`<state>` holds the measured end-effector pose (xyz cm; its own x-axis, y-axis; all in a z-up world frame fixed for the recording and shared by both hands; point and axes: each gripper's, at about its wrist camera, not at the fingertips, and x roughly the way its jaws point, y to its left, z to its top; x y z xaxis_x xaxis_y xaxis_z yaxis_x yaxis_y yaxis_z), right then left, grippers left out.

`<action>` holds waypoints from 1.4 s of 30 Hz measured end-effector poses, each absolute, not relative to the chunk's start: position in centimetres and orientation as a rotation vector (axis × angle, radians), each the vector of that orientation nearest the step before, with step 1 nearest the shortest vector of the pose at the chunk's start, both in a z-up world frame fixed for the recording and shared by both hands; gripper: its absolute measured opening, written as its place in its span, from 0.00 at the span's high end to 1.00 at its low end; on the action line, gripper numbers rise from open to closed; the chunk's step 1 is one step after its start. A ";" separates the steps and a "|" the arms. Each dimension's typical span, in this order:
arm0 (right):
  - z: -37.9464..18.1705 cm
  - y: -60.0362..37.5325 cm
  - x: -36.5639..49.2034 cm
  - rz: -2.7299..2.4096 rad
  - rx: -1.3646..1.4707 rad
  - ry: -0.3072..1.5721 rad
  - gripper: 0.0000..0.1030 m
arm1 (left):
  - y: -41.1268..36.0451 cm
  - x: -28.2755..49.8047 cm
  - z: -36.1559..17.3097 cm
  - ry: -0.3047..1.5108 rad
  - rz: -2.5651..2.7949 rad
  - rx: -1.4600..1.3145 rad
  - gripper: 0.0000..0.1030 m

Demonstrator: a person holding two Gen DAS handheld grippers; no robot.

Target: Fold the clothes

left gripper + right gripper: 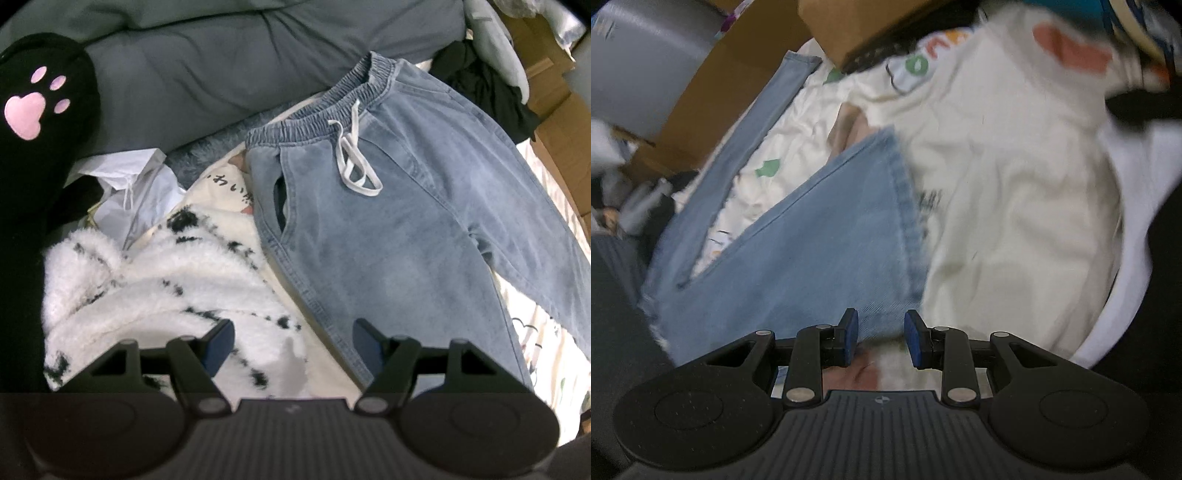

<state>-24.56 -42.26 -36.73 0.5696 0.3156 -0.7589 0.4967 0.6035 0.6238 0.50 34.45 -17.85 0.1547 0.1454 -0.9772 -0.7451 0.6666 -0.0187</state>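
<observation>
Jeans (388,221) spread on printed sheet (1015,184).

jeans (388,221): matt denim | sweater (155,288): fuzzy fleece | box (713,96): matt cardboard

Lighting is pretty soft and even in both views, indoor-looking, no hard shadows or glare anywhere. The left wrist view is the sharp one: you can read the weave on the blue jeans (388,229) and the fuzz on the white fluffy garment (147,288), though that one runs a bit blown out. Heavy fisheye bend plus black vignette in the corners. The black paw-print plush (37,122) is nearly a silhouette. The right wrist view is smeared with motion blur, worst across the cream printed sheet (1015,184) and cardboard box (713,96); only the gripper body stays crisp.
</observation>
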 end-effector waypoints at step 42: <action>-43.3 -43.9 -24.7 -0.332 1.330 0.767 0.88 | 33.6 0.9 -16.2 1.249 0.695 -0.519 0.25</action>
<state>-24.70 -43.87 -43.33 0.7168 0.2019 -0.6674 0.6249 0.2387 0.7433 0.89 33.57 -16.20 0.1609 0.1909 -0.9683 -0.7228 0.6908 0.0160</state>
